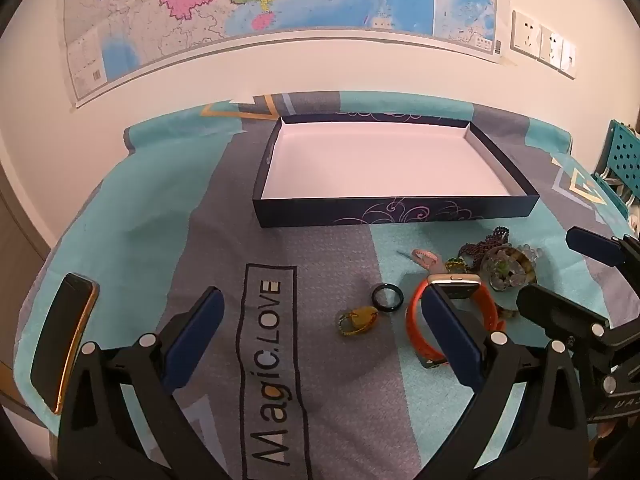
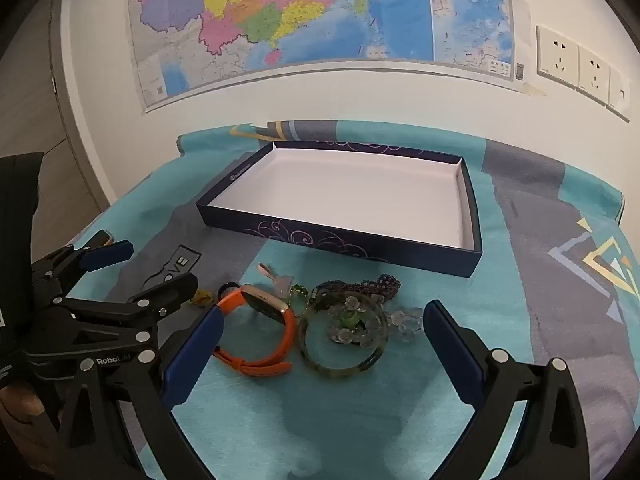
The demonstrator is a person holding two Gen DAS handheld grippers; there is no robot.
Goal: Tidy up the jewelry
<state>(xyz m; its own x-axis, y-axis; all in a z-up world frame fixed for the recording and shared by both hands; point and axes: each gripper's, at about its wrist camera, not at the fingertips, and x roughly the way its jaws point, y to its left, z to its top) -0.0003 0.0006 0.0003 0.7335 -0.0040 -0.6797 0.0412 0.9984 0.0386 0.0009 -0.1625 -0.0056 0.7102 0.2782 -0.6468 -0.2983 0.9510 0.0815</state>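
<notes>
The right gripper [image 2: 320, 344] hangs tilted down over the worktop [image 2: 520, 320] with its jaws released and spread wide, nothing between the pads. Just ahead of them, at twelve o'clock in the right wrist view, lies the jewelry: a mottled green bangle [image 2: 344, 364] ringing clear glass beads [image 2: 352, 324], with an orange-strapped watch [image 2: 260, 332] touching it at nine o'clock and a string of dark purple beads [image 2: 360, 284] just beyond. The watch strap's long axis runs roughly across the jaw line.

The left gripper [image 1: 320, 332], jaws likewise released and holding nothing, sits to the left; from it the same pile falls at about two o'clock, the watch [image 1: 452, 304] partly behind its right finger. A black ring [image 1: 388, 298] and a small yellow pendant [image 1: 358, 320] lie near twelve o'clock between its jaws.

Beyond the pile, at twelve o'clock from both, stands the dark blue box [image 2: 340, 240], its white floor bare. By this reading the right gripper is nearer the bangle, the left nearer the ring.
</notes>
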